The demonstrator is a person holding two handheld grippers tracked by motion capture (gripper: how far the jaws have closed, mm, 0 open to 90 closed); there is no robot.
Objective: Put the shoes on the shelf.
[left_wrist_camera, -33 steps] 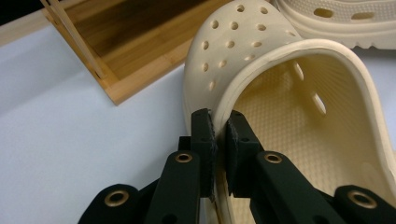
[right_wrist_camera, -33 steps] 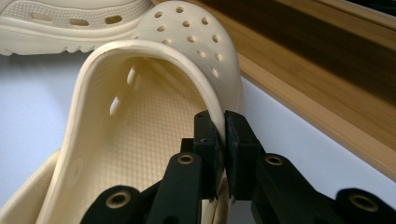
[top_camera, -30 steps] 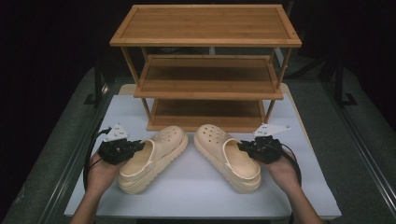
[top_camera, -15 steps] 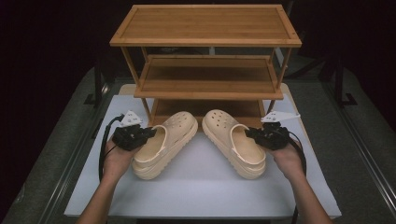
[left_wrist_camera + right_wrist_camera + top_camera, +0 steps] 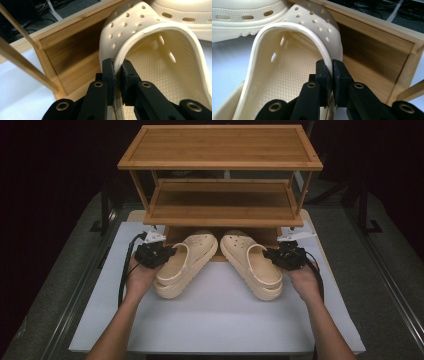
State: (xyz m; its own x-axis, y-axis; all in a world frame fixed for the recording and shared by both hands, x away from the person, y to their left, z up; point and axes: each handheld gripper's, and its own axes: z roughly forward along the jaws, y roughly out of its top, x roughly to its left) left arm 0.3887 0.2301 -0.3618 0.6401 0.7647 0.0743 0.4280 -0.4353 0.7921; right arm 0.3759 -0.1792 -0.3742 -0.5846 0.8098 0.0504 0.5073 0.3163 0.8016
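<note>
- My left tongs [image 5: 159, 254] are squeezed shut on the side wall of the left clog [image 5: 186, 264]. One jaw is inside the shoe and one is outside, so the soft rim is pinched between them. I hold it by the outer side because that leaves the toe free to go in first.
- The left clog points its toe at the bottom shelf of the wooden shoe rack [image 5: 220, 160]. The toe is right at the shelf's front edge, and the heel is out over the white tabletop [image 5: 220, 320].
- The right clog [image 5: 251, 264] lies just beside the left one. Their toes are close and their heels spread apart, like a V. Its toe is at the bottom shelf too.
- My right tongs [image 5: 280, 256] are shut tight on the outer wall of the right clog, the same way, rim pinched between the jaws.
- I think both shoes are being pushed in together, so the pair ends up side by side on the lowest shelf. The two shelves above are bare.
</note>
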